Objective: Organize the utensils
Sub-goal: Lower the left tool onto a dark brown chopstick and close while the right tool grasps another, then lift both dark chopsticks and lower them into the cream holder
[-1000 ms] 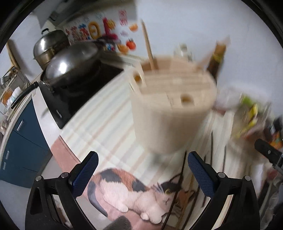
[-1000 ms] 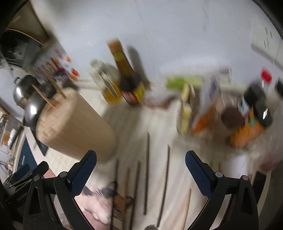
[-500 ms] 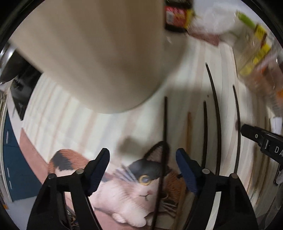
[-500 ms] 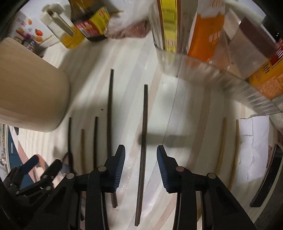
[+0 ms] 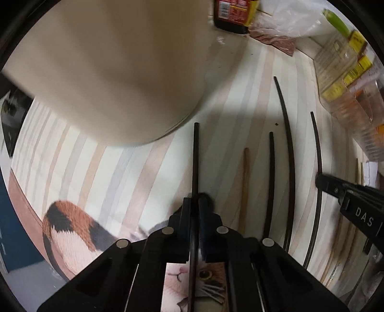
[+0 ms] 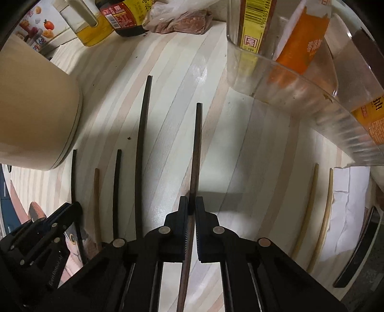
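Observation:
Several chopsticks lie side by side on the striped counter. My left gripper (image 5: pixel 195 204) is shut on a black chopstick (image 5: pixel 195 158), the leftmost one, whose tip ends near the beige utensil holder (image 5: pixel 115 72). My right gripper (image 6: pixel 191 204) is shut on a dark brown chopstick (image 6: pixel 196 144) further right. Between them lie a long black chopstick (image 6: pixel 141 134), a short black one (image 6: pixel 117 187) and a wooden one (image 6: pixel 96 192). Two pale wooden chopsticks (image 6: pixel 309 204) lie to the right. The left gripper also shows in the right wrist view (image 6: pixel 69 211).
A clear bin (image 6: pixel 300 79) of packets stands at the back right. A soy sauce bottle (image 6: pixel 122 16), an oil jug (image 6: pixel 91 26) and a bag (image 6: pixel 182 19) stand at the back. A cat-print mat (image 5: pixel 72 223) lies at the front left. White paper (image 6: pixel 348 204) lies right.
Both grippers have come down to the counter and closed, each on a chopstick. A second ago they were open and higher up, facing the holder and the bottles.

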The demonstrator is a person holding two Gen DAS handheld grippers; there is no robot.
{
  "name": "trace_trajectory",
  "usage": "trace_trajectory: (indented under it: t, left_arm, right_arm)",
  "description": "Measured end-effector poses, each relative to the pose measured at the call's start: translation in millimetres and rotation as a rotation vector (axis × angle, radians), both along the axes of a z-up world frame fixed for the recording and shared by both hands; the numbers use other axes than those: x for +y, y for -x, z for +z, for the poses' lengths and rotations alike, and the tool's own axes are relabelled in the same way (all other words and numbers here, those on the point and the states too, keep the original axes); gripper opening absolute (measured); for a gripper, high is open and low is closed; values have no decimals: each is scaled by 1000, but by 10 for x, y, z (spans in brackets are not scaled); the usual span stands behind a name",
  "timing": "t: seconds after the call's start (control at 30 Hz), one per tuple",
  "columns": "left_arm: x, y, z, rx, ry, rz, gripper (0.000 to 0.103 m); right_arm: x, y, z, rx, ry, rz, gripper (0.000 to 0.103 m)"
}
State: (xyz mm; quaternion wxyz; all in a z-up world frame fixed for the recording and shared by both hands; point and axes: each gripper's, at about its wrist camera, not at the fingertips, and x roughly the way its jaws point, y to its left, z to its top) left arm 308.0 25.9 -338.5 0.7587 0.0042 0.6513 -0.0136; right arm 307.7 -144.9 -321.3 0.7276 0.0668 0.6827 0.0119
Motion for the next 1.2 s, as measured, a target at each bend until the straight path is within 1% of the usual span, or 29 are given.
trace_trajectory:
  t: [0.1, 0.27, 0.33, 0.43, 0.53, 0.6, 0.63, 0.67, 0.73, 0.83, 0.93, 1.1, 1.2]
  left_arm:
    - [197, 101, 11, 21, 31, 45, 3]
    - [521, 355, -36, 98, 142, 136, 3]
    - [611, 452, -58, 121, 177, 153, 3]
    - [678, 533, -71, 131, 183, 143, 3]
    - [660, 506, -72, 132, 166, 111, 4]
    - [574, 460, -75, 137, 146, 89, 6]
    - [487, 376, -84, 140, 134, 76, 8]
    - [467, 367, -86, 139, 120, 61, 8]
    - [374, 324, -89, 136, 101, 46, 8]
    - [265, 335, -74, 127, 78, 32, 8]
    - [224, 346, -77, 122, 68, 24, 8]
    - [231, 415, -69, 112, 45, 13, 8]
    - [120, 432, -65, 106, 18, -5, 8]
  right_arm:
    - [21, 127, -31, 31, -32, 27, 5]
    - [35, 484, -87, 101, -73, 85, 5]
    - [21, 607, -112, 129, -87, 101, 5]
    - [-3, 697, -142, 154, -90, 111, 5]
    - [-2, 661, -170, 165, -78, 118, 5]
    - [41, 630, -177, 181, -59, 117, 5]
    - [125, 586, -173, 187, -50, 118, 5]
    - [175, 641, -136, 191, -43, 117, 5]
    - [195, 609, -145, 202, -32, 113, 5]
    - [391, 552, -150, 213, -16, 116, 6]
    - [473, 517, -138, 221, -2, 120, 6]
    - [499, 481, -157, 231, 8, 107, 6]
    - [484, 505, -177, 227, 17, 95, 6]
